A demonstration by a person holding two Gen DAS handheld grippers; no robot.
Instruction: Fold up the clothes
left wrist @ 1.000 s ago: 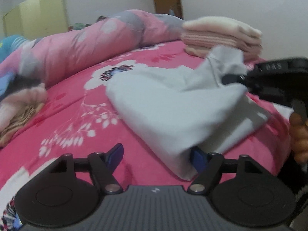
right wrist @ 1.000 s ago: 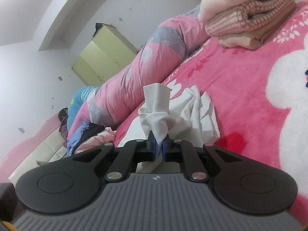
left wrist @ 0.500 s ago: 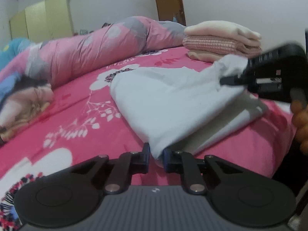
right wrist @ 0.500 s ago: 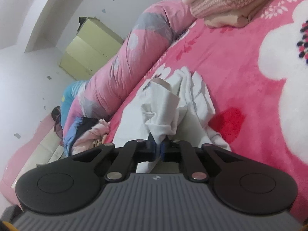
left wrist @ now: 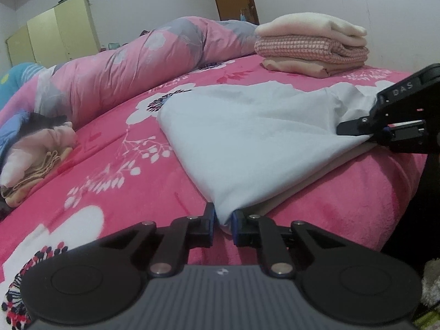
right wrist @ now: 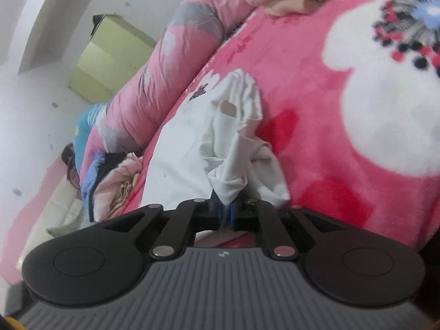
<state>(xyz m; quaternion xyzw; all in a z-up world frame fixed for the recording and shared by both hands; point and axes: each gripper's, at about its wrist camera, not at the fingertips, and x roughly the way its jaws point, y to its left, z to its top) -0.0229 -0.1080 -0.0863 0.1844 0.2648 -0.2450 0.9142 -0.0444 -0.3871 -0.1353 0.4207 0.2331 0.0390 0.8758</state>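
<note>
Left wrist view. Item: white garment [left wrist: 247,137], lying spread on the pink floral blanket [left wrist: 110,170] near the bed's front edge. My left gripper [left wrist: 223,221] has just closed its jaws and now pinches the garment's near corner between its blue pads. From this corner the cloth fans away ahead and to the right. At the far right of the view my right gripper [left wrist: 371,134] pinches the opposite end of the same front edge. I judge the held edge to be the garment's long axis; it runs diagonally from lower centre to right. Beyond the garment: a stack of folded clothes [left wrist: 310,46], well apart from it; a rolled pink quilt [left wrist: 123,71] along the back of the bed; a small heap of unfolded clothes [left wrist: 35,159] at left; a yellow wardrobe [left wrist: 55,35] against the wall.

Right wrist view. The picture is tilted and somewhat blurred. The right gripper [right wrist: 225,211] is clamped on a bunched fold of the garment [right wrist: 192,143], which rises just ahead of the pads and spreads away to the upper left. The quilt [right wrist: 170,63] lies beyond it.

Judgement: both hands hold one edge, each at its own end, so neither is nearer. The free body of the garment lies ahead of both, so the fold should carry the held edge forward over it.
</note>
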